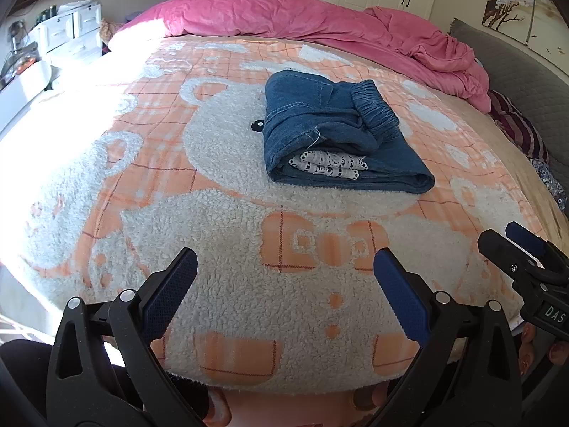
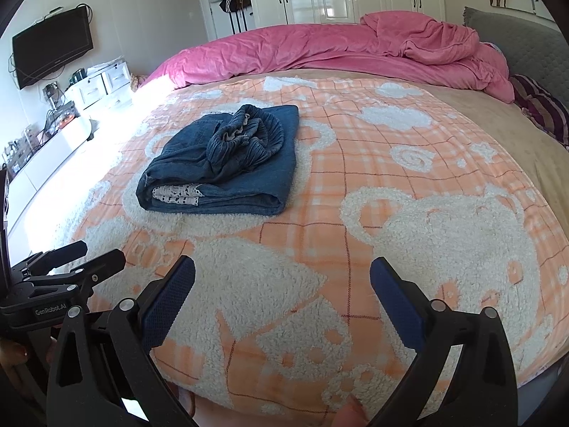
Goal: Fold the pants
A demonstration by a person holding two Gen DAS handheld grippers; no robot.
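Denim pants lie folded on fleecy blanket; pink duvet behind; both tongs wide.

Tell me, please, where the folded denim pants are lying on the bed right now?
The folded denim pants lie on the orange-and-white fleece blanket mid-bed, short of the pink duvet: ahead and slightly right in the left wrist view, ahead and left in the right wrist view.

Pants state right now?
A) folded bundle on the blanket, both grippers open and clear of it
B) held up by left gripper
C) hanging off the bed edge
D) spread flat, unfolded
A: the pants lie as a folded bundle on the blanket, with the left gripper and right gripper open and apart from them.
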